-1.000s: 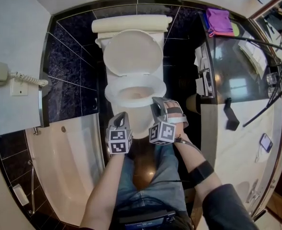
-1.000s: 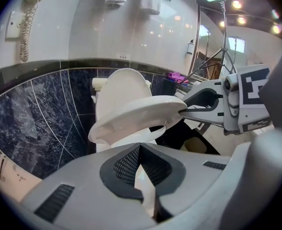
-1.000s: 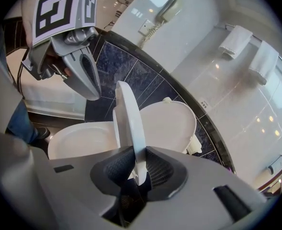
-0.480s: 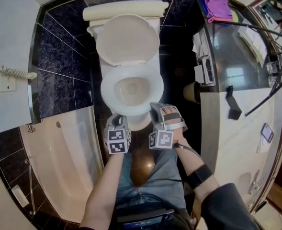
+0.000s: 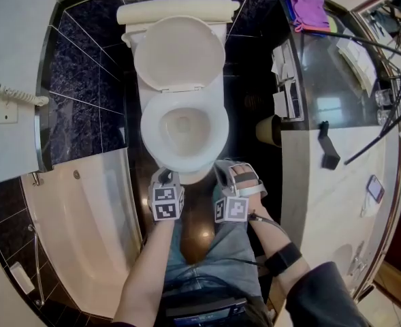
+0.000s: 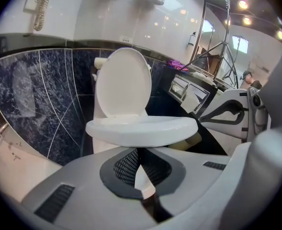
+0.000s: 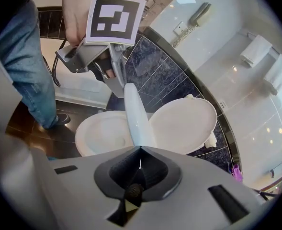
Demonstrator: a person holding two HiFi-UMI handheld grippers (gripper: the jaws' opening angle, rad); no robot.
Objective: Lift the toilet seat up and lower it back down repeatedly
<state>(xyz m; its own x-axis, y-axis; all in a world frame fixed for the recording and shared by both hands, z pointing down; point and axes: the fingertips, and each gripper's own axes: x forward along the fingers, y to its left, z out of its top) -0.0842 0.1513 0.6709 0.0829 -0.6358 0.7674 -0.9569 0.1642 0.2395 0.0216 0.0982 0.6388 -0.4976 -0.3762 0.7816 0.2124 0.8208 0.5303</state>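
Toilet seat [image 5: 185, 161] lies lowered, lid [image 5: 180, 52] upright. Left gripper [image 5: 165, 177] jaws are together; right gripper [image 5: 222, 165] jaws have just closed, empty. Hazard: shut tips get poor purchase beneath it, so a raised seat may slip and slam.

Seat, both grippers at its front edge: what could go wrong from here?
1. The right gripper, whose jaws have just closed, pinches only the front edge of the seat; on a lift it could slip free and the seat would slam down.
2. The left gripper holds nothing and sits at that edge, so a dropped seat might trap it.
3. The lid stands upright behind; a fast swing could bang the seat into it.
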